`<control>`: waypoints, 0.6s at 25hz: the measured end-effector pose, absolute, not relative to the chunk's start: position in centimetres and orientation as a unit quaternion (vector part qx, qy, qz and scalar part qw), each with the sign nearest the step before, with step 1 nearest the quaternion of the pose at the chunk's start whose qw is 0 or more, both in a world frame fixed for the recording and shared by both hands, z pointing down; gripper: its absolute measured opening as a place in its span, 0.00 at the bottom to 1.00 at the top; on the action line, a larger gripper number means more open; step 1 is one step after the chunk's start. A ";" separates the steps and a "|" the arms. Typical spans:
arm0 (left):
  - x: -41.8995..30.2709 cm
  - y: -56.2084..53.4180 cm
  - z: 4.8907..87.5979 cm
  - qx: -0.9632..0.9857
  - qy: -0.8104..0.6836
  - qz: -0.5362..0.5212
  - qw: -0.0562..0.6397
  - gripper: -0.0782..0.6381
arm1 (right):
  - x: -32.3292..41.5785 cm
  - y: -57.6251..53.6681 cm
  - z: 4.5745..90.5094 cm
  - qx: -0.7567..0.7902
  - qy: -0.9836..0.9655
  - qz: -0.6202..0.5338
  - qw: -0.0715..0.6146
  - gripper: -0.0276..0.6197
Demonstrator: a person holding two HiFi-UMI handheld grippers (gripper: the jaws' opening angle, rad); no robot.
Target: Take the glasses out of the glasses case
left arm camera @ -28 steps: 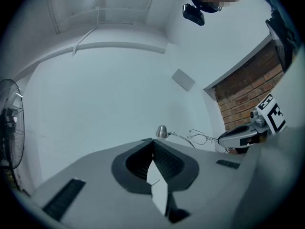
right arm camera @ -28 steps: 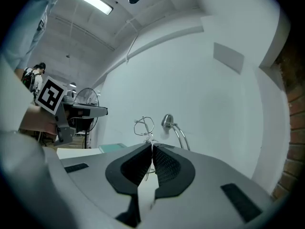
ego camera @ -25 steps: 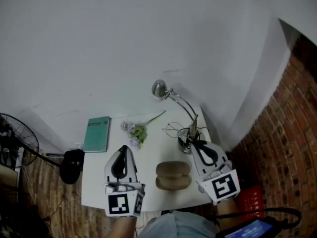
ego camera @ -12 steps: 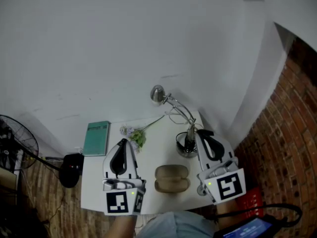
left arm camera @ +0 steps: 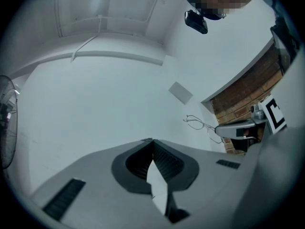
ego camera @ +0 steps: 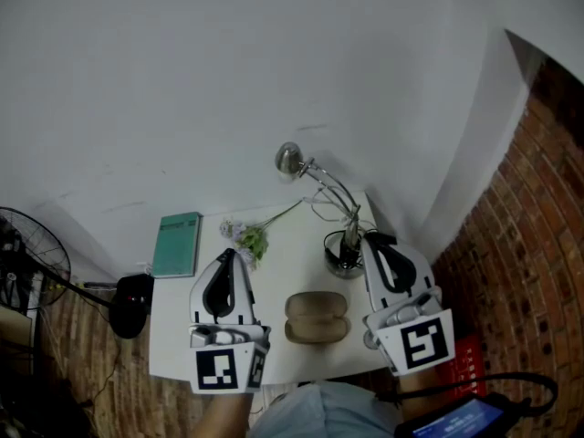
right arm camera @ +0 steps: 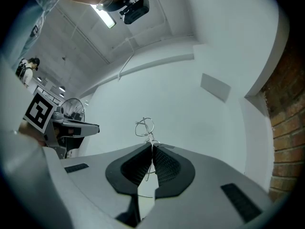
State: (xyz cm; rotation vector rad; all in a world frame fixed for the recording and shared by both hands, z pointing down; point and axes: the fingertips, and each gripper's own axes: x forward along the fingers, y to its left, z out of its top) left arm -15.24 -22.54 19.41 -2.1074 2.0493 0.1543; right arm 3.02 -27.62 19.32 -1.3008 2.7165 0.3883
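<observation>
Jaws of the right gripper [right arm camera: 151,149] are clamping a thin wire arm of the silver wire-framed glasses [right arm camera: 145,127], whose lenses are sticking up just past the tips, clear of the brown oval glasses case [ego camera: 317,318]. That case is lying crosswise on the white table [ego camera: 173,322] between both grippers; the left gripper [left arm camera: 152,141] is hovering beside it, jaws together on nothing.

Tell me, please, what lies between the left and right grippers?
The brown glasses case, on the white table, shows between the left gripper and right gripper in the head view.
</observation>
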 end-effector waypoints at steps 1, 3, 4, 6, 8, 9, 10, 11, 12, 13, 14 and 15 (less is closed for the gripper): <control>-15.2 -22.5 19.5 -0.712 0.693 0.052 0.097 0.12 | 3.0 -27.5 19.4 -0.428 0.893 0.127 0.052 0.09; -15.3 -22.4 19.5 -0.713 0.693 0.052 0.097 0.12 | 2.9 -27.3 19.4 -0.428 0.893 0.127 0.052 0.09; -15.3 -22.3 19.4 -0.713 0.693 0.051 0.097 0.12 | 3.0 -27.3 19.4 -0.428 0.893 0.127 0.052 0.09; -15.2 -22.1 19.3 -0.710 0.695 0.050 0.097 0.12 | 3.1 -27.1 19.4 -0.429 0.893 0.127 0.051 0.09; -15.0 -22.0 19.2 -0.709 0.697 0.048 0.095 0.12 | 3.2 -26.9 19.4 -0.429 0.893 0.126 0.052 0.09; -14.9 -21.9 19.4 -0.711 0.695 0.049 0.095 0.12 | 3.3 -26.8 19.5 -0.429 0.893 0.126 0.052 0.09; -14.7 -21.9 19.4 -0.712 0.693 0.050 0.095 0.12 | 3.4 -26.7 19.5 -0.429 0.893 0.126 0.051 0.09; -14.7 -21.8 19.3 -0.712 0.694 0.050 0.096 0.12 | 3.4 -26.7 19.5 -0.429 0.893 0.127 0.052 0.09; -14.6 -21.8 19.2 -0.711 0.695 0.051 0.097 0.12 | 3.5 -26.6 19.5 -0.429 0.893 0.127 0.052 0.09; -14.6 -21.8 19.2 -0.711 0.695 0.051 0.098 0.12 | 3.5 -26.5 19.5 -0.429 0.893 0.127 0.052 0.09; -14.6 -21.7 19.3 -0.712 0.693 0.051 0.097 0.12 | 3.5 -26.5 19.5 -0.429 0.893 0.127 0.052 0.09; -14.5 -21.7 19.4 -0.714 0.692 0.051 0.096 0.12 | 3.5 -26.5 19.5 -0.429 0.893 0.127 0.052 0.09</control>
